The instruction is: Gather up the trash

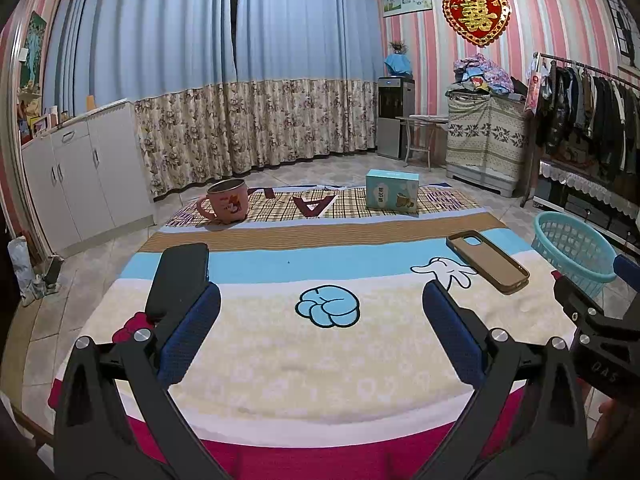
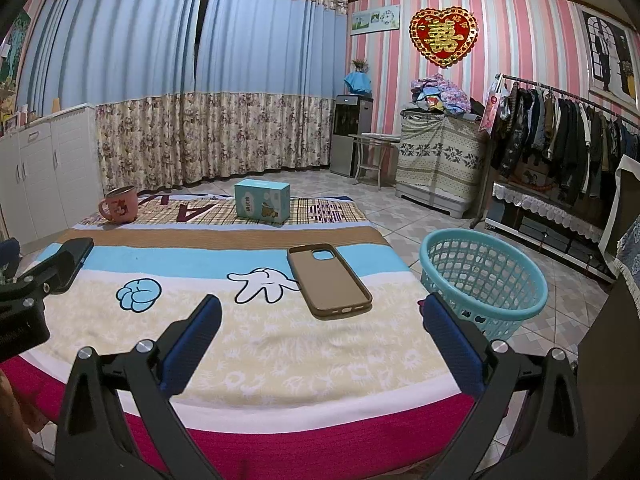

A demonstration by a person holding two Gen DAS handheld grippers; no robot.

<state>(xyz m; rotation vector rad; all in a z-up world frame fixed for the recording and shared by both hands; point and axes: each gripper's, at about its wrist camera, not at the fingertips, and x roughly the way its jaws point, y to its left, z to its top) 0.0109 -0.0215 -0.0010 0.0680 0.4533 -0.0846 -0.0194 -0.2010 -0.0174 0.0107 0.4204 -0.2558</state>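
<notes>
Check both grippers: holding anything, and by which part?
Nothing held. Left gripper and right gripper are both open above the blanket; the brown phone case lies untouched.

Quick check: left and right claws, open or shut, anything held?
Left claw: open, holding nothing.
Right claw: open, holding nothing.

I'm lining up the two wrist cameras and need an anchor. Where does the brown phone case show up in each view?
Left wrist: the brown phone case lies right of centre on the blanket, near the right edge.
Right wrist: the case lies near the middle, just left of the basket.
Shared landmark: the white cartoon glove print touches the case's left side in both.
</notes>
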